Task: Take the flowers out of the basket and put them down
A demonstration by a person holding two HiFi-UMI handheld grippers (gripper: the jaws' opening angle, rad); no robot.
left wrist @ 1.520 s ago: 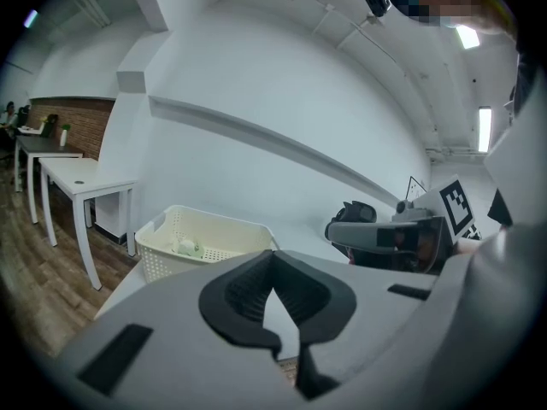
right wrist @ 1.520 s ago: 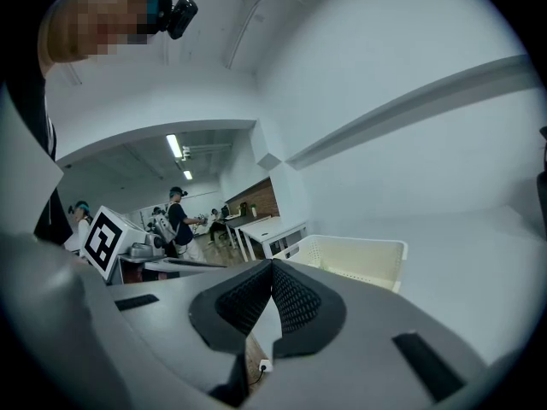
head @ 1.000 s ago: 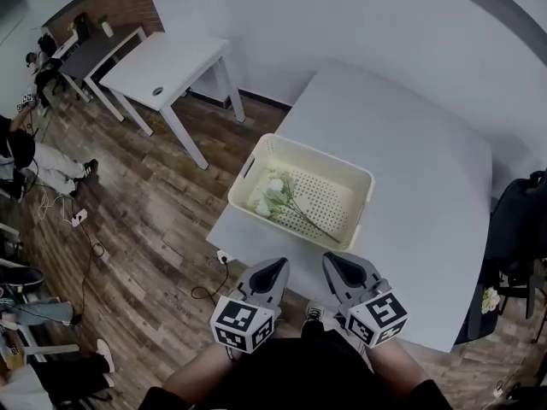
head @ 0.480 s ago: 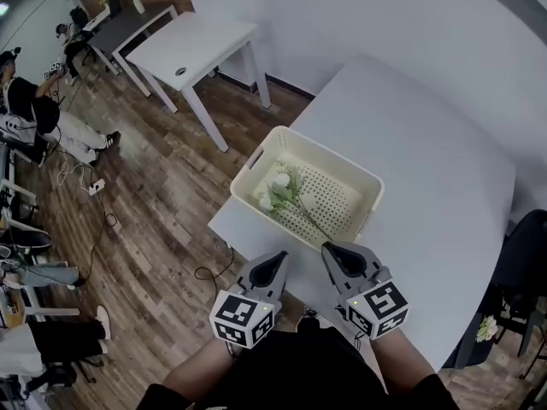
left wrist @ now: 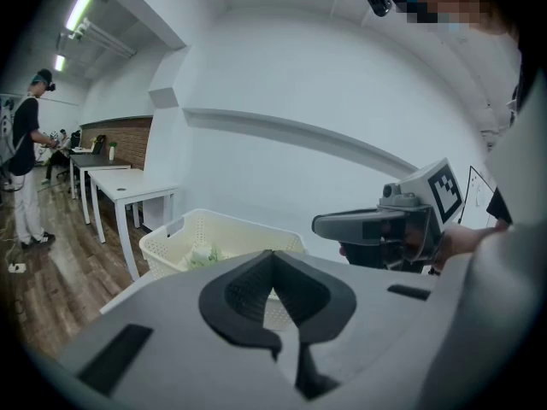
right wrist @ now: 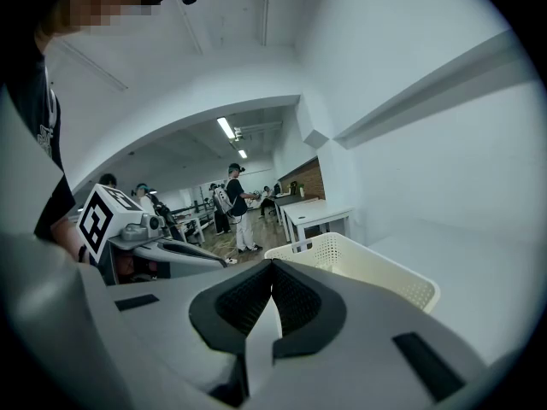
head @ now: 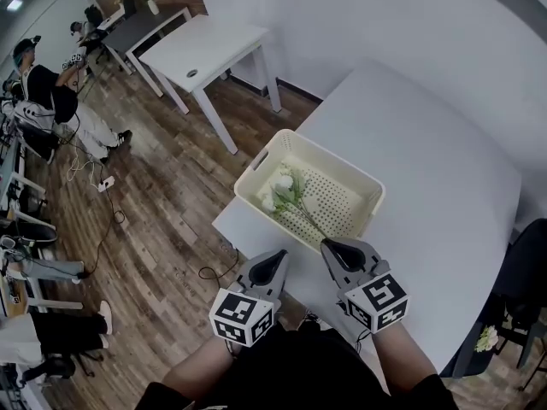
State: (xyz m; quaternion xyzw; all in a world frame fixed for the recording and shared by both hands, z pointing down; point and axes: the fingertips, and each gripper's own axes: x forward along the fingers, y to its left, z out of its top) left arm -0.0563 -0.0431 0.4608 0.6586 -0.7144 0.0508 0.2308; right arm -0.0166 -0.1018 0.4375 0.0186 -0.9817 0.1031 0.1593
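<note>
A cream perforated basket (head: pixel 362 186) stands near the left front corner of the grey table (head: pixel 444 161). White flowers with green stems (head: pixel 286 196) lie on its floor, blooms to the left. My left gripper (head: pixel 279 255) is shut and empty, hovering off the table's front edge, short of the basket. Beside it, my right gripper (head: pixel 326 245) is shut and empty, its tip close to the basket's near rim. In the left gripper view the left gripper (left wrist: pixel 273 254) points at the basket (left wrist: pixel 171 244), flowers (left wrist: pixel 202 256) showing inside. The right gripper (right wrist: pixel 272 264) sees the basket (right wrist: pixel 367 270) ahead.
A white desk (head: pixel 214 49) stands on the wood floor beyond the basket. People (head: pixel 51 101) stand at far left, near cables and a power strip (head: pixel 107 182). A dark chair (head: pixel 530 272) sits at the right edge of the grey table.
Both grippers have edged a little forward toward the basket, side by side. The head view has swung, so the basket sits slightly higher and further right. Jaws stay shut.
</note>
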